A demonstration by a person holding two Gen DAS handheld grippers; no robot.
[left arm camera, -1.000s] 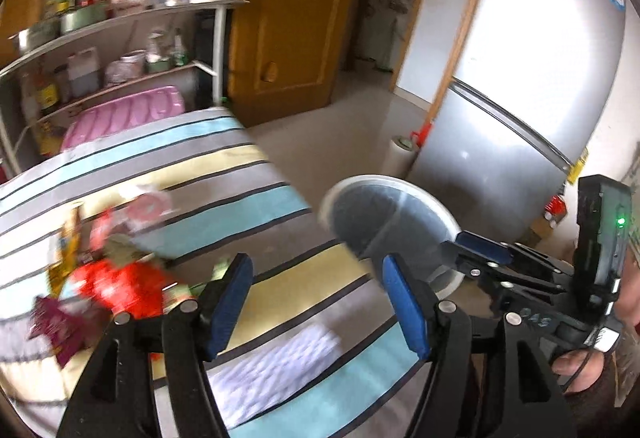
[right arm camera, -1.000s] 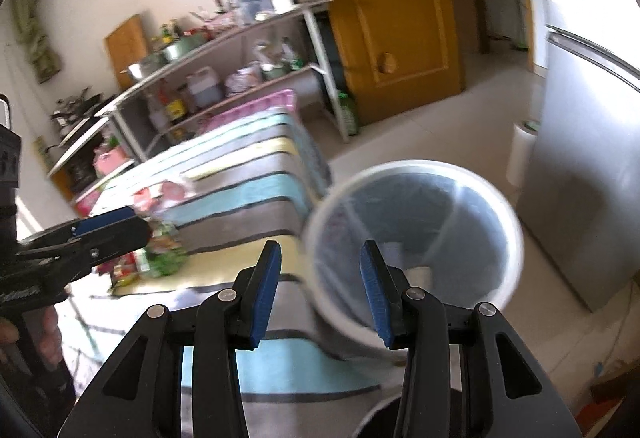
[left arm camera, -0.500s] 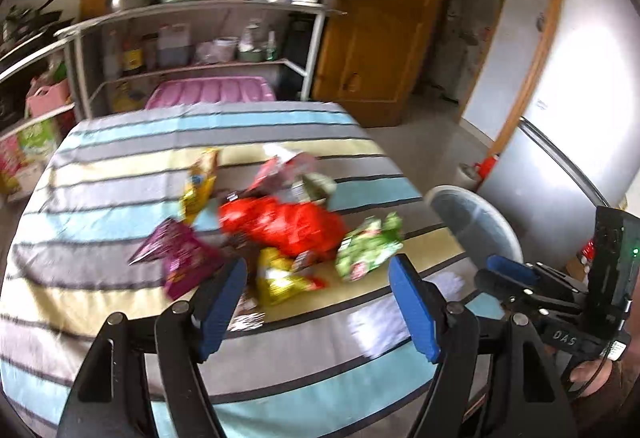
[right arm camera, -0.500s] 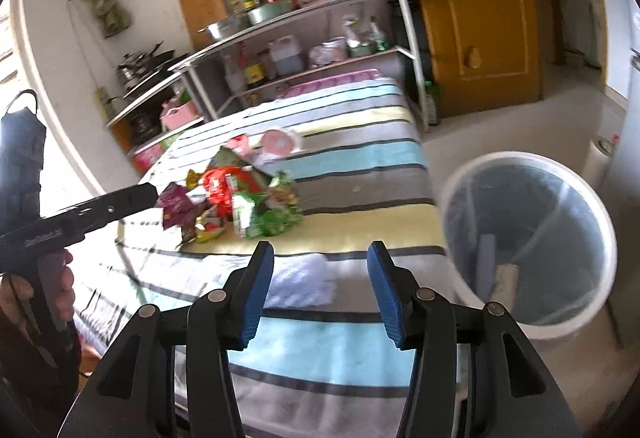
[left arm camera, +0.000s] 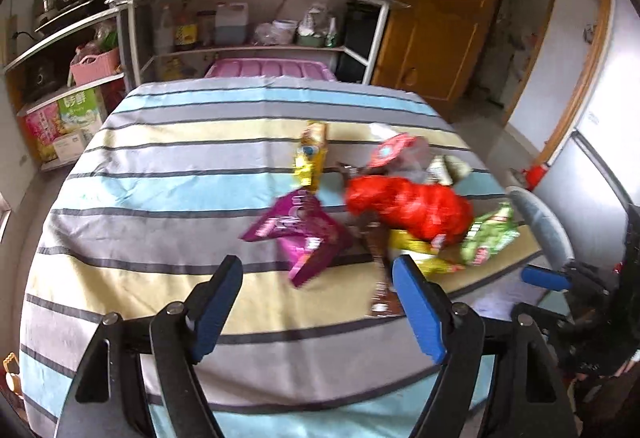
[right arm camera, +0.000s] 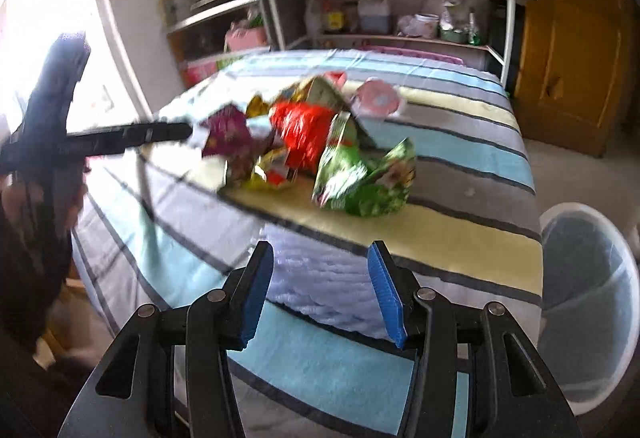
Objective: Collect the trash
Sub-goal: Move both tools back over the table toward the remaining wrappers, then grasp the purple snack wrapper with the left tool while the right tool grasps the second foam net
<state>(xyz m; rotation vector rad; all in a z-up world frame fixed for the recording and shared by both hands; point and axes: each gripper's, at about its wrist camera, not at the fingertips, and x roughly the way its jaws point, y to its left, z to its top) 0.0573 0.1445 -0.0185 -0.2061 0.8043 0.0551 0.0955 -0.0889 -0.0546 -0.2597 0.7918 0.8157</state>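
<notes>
Opening wider, the left claw has nothing between its blue pads and hangs over the near part of the striped bench; the right claw also stands apart and empty above a pale patch of the cloth. Just past the left claw lies the trash pile: a purple packet nearest, a brown wrapper running down beside the right pad, a red bag behind, a green packet at the right and a yellow packet farther back. The left half and far end of the bench are bare, giving free room there, while the pile crowds toward the right edge. The bin stands on the floor just off that edge, only its rim showing in the left view. The right view shows the bin open-mouthed and clear-walled, close under the bench edge, and the green packet as the piece nearest it. It alone shows a hand carrying the left claw, whose tip reaches the purple packet's side of the pile. Only the left view shows the shelf fully, behind the far edge.
</notes>
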